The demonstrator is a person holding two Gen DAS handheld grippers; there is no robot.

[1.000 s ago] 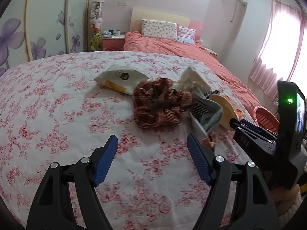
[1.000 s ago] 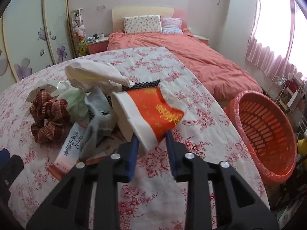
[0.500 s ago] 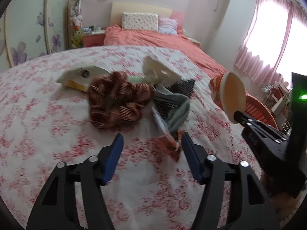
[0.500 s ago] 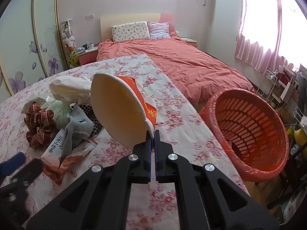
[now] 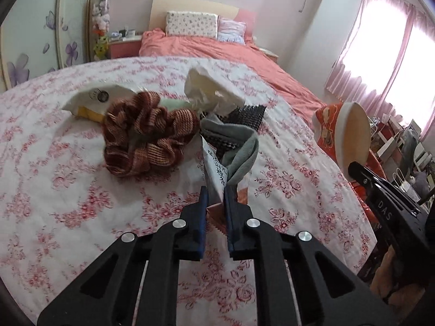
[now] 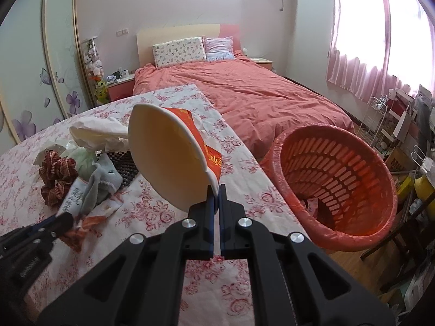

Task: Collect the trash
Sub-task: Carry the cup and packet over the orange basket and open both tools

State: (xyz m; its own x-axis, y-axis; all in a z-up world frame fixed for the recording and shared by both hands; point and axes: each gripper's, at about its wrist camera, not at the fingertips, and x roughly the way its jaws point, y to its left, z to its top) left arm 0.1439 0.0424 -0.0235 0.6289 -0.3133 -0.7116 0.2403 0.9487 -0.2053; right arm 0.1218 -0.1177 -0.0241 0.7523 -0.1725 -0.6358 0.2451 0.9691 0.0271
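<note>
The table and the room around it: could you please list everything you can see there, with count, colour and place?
tablecloth: one, white with red flowers, over the table
paper bowl: one, cream inside, red outside, lifted in the right tool
tea packet: one, white and orange, pinched in the left tool
scrunchie: one, brown striped, on the table
grey sock: one, against the packet
crumpled paper: one, white, behind the sock
flat white packet: one, far left of the pile
basket: one, red, right of the table, some litter inside
bed: one, salmon cover, two pillows, behind
curtains: pink, right wall
left tool: black, blue pads, just closed on the packet
right tool: black, shut on the bowl's rim
</note>
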